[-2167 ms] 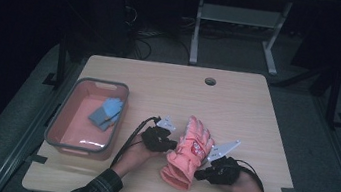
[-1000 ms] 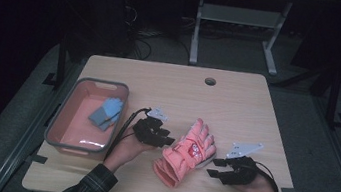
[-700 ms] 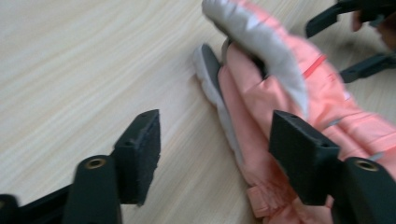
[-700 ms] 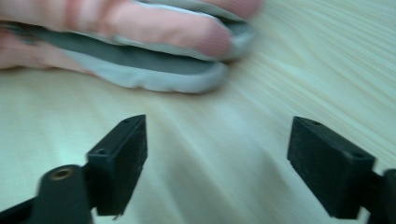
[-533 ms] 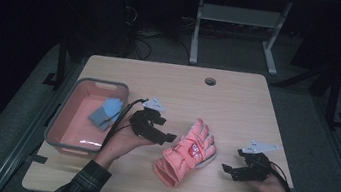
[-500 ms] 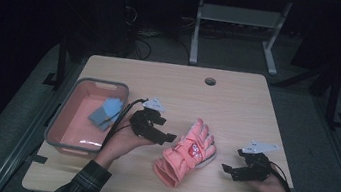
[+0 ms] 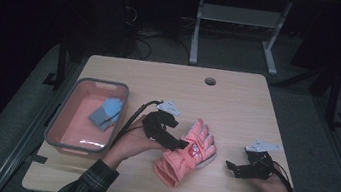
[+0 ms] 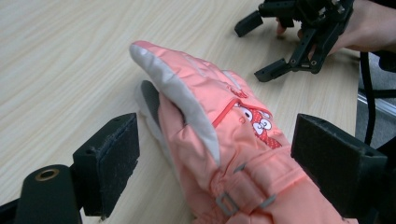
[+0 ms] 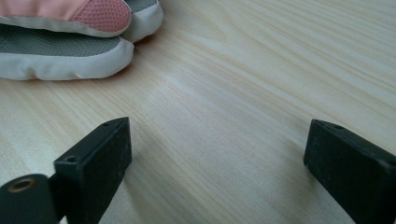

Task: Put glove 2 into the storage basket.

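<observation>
Altogether one pink glove (image 7: pixel 185 153), two grippers (image 7: pixel 177 144) (image 7: pixel 231 167)

I'm working at a pale wooden table (image 7: pixel 238 105) with a round hole (image 7: pixel 210 81) near its far edge. Beyond it, dim grey floor (image 7: pixel 309 100), tangled cables (image 7: pixel 141 36), and a white frame (image 7: pixel 236 24).

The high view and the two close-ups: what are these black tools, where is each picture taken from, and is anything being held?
A person holds a two-jaw tool in each hand. The high view looks down on the wooden table. The left hand-held gripper hangs at the pink glove; its own camera shows the glove between its jaws, which have just been opening and do not press it. The right hand-held gripper is apart from the glove, jaws just opened over bare wood. A pink bin at the left holds a blue glove. Nothing is held.
</observation>
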### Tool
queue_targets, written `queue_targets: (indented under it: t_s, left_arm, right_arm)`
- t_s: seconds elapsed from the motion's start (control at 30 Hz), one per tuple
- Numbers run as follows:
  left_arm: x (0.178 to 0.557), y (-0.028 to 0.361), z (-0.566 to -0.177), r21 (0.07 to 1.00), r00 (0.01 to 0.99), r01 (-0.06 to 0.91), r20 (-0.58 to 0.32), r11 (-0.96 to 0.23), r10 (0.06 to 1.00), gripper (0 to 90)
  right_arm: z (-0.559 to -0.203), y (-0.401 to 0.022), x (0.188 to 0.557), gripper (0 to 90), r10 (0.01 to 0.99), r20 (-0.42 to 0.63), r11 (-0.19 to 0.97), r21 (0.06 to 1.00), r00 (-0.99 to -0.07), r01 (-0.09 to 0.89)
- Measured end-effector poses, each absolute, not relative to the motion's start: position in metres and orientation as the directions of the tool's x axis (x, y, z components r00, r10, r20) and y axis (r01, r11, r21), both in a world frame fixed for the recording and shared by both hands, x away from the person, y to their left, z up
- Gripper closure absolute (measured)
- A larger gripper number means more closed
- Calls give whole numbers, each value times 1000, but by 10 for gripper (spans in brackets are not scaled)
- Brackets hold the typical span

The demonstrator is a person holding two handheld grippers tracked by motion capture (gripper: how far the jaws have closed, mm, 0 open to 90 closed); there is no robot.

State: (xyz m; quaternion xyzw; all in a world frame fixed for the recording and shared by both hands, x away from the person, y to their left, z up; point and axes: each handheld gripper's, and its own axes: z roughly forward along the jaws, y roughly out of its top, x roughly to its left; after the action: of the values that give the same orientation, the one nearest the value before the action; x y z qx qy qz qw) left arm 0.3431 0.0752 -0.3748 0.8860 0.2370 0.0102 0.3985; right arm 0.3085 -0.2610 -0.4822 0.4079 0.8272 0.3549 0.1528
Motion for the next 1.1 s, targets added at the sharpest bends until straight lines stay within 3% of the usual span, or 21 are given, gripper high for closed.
queue_targets:
  t_s: [0.4,0.5,0.57,0.63,0.73,0.77,1.1]
  left_arm:
    - [349,54,-388,686,895,407,-169,-603,412,136]
    - [350,55,-388,688,894,409,-170,-600,415,135]
    - [350,57,-388,686,894,408,-169,-602,414,135]
    - [350,58,-388,687,897,401,-161,-606,411,135]
    - [351,58,-390,682,897,403,-161,-611,412,135]
    - [351,58,-390,682,898,402,-161,-611,410,135]
    - [351,58,-392,679,898,400,-157,-616,410,135]
  right_arm:
    - [-482,-261,309,71,784,33,419,709,-620,567]
    - [-473,-262,308,284,787,53,409,701,-615,584]
    - [-464,-261,305,517,783,95,376,715,-615,590]
    - [-453,-257,303,680,752,114,371,741,-650,559]
    - [-442,-243,299,860,702,126,374,773,-701,513]
    - [-438,-238,298,899,685,122,382,779,-719,496]
    - [-420,-194,303,900,587,148,374,822,-796,429]
